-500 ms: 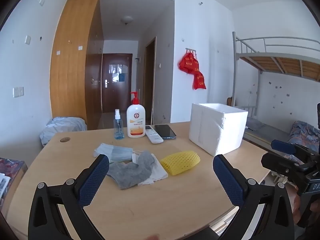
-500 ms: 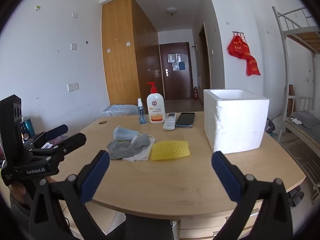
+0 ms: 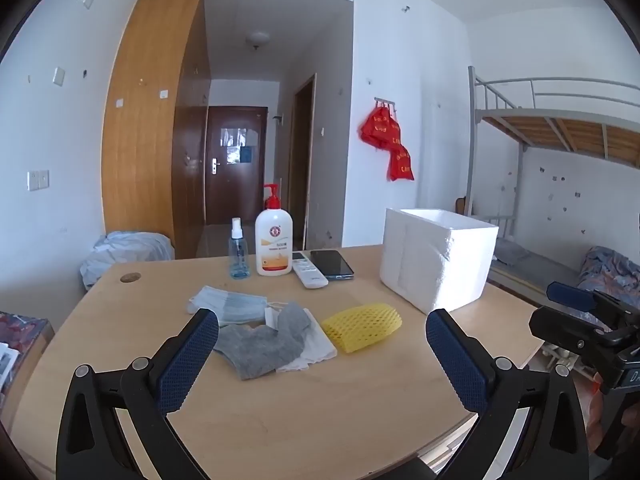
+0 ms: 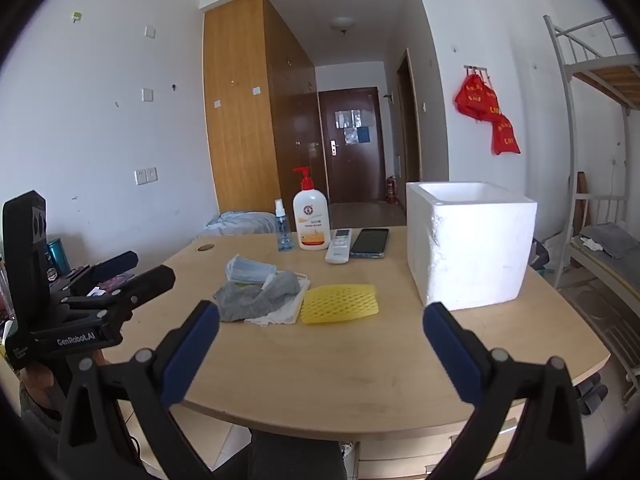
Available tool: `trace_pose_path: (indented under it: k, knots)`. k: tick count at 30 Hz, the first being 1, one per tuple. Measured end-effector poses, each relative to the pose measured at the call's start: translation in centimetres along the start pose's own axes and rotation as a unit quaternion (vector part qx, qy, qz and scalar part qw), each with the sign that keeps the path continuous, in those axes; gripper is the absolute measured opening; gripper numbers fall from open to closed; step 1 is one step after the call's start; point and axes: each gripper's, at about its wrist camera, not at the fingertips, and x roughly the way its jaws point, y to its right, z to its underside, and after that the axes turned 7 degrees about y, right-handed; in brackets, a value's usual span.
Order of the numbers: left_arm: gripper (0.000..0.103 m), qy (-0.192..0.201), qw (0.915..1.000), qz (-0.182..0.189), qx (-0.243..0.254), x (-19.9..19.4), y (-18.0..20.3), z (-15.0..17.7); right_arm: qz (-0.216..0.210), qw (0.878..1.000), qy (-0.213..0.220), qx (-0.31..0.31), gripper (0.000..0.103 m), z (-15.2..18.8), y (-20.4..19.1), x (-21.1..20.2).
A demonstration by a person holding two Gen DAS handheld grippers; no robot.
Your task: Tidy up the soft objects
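Observation:
A grey sock (image 3: 260, 346) (image 4: 256, 300) lies on a white cloth (image 3: 316, 350) (image 4: 280, 314) mid-table. Blue face masks (image 3: 228, 304) (image 4: 250, 270) lie just behind it. A yellow foam net (image 3: 362, 326) (image 4: 340, 304) lies to their right. An open white foam box (image 3: 436, 264) (image 4: 468, 244) stands at the right. My left gripper (image 3: 322, 344) is open and empty, above the table's near side in front of the sock. My right gripper (image 4: 320, 338) is open and empty near the front edge, and shows at the right of the left wrist view (image 3: 576, 316).
A pump bottle (image 3: 274, 240) (image 4: 311, 216), a small spray bottle (image 3: 239, 254) (image 4: 284, 230), a white remote (image 3: 309, 270) (image 4: 339, 244) and a dark phone (image 3: 332, 264) (image 4: 370, 242) stand at the table's back. A bunk bed (image 3: 560, 128) is at the right.
Both grippers have shifted slightly forward toward the table; the objects have not moved.

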Motion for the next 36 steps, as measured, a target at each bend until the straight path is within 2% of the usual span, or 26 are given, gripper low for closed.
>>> trace_pose_path:
  k: [7,36]
  knots:
    - [0.103,-0.014,0.9998,0.005,-0.009,0.28,-0.11,0.05,0.000,1.000,0.002,-0.001,0.103,-0.30,0.24,-0.44]
    - [0.103,-0.008,0.9998,-0.003,-0.019,-0.06,-0.70,-0.45,0.002,1.000,0.006,-0.005,0.103,-0.39,-0.19,-0.52]
